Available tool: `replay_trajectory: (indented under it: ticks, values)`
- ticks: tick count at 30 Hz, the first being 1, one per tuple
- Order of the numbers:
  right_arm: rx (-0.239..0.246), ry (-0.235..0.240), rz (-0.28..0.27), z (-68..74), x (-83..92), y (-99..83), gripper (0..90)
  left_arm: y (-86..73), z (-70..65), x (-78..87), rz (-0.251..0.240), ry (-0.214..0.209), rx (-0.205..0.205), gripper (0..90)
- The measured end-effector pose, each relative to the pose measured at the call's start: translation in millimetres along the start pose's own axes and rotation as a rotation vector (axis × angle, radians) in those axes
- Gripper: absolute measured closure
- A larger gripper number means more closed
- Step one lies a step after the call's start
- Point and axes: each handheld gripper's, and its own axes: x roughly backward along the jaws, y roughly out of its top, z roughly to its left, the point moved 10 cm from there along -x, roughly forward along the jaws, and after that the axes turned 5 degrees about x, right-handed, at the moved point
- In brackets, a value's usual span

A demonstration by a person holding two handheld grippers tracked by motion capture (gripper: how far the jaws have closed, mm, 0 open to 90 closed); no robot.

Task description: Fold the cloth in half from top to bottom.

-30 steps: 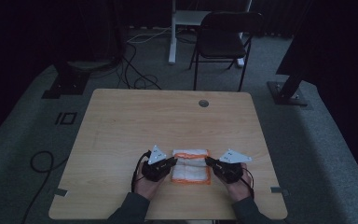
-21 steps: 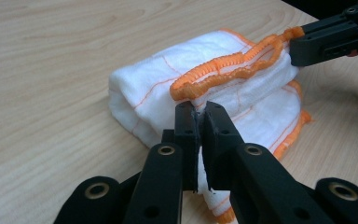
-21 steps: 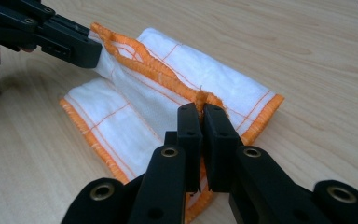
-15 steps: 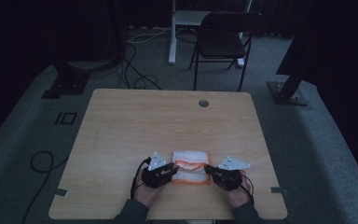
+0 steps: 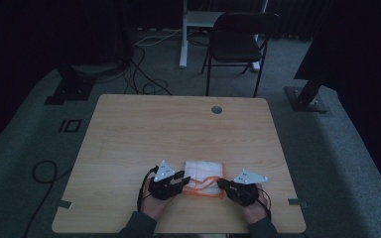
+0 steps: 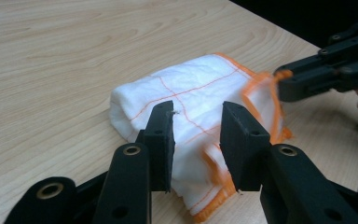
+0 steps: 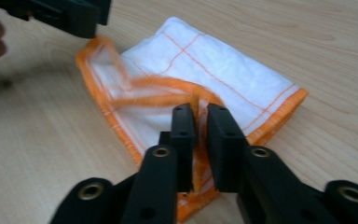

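At the wooden table's (image 5: pixel 129 129) near edge the left gripper (image 5: pixel 177 179), jaws just opening and clear of the cloth, and the right gripper (image 5: pixel 222 183), parting slightly with the orange hem between its jaws, flank a folded white orange-edged dishcloth (image 5: pixel 204 172), long axis running left-right between them.

room: dim, dark walls | floor (image 5: pixel 327 163): grey carpet | table (image 5: pixel 178 129): light wood | black folding chair (image 5: pixel 238 47) beyond far edge | cables (image 5: pixel 149 87) far-left on floor

Black hand-held grippers (image 5: pixel 174 182), grey triangular plates, brass-ringed pivots, perhaps dark sleeves.
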Motion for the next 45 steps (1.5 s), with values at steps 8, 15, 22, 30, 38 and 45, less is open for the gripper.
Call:
replay_trajectory:
  ticks: [8, 15, 22, 30, 38, 45]
  values:
    - [-0.006, 0.035, -0.063, 6.6, 15.2, 5.4, 71.3, -7.8, -1.4, -5.6, 0.026, 0.002, -0.001, 66.9]
    - [-0.031, -0.013, -0.116, 0.0, 24.8, 11.2, 70.9, -16.3, -3.2, -10.6, 0.054, 0.004, -0.013, 67.9]
    - [-0.041, -0.013, -0.057, 0.7, 9.5, 4.3, 73.4, -24.6, 0.3, -15.3, 0.078, 0.019, -0.016, 68.8]
    - [-0.026, 0.009, 0.013, 8.0, 7.8, -12.8, 73.1, -29.3, 6.5, -14.5, 0.080, 0.034, -0.003, 69.1]
    - [-0.054, -0.009, 0.041, 0.1, 18.9, -24.3, 71.5, -24.1, 20.9, -1.7, 0.048, 0.069, 0.021, 68.1]
    - [-0.094, -0.061, -0.012, -17.6, 33.1, -20.5, 69.9, -21.7, 40.2, 13.5, 0.021, 0.108, 0.050, 68.1]
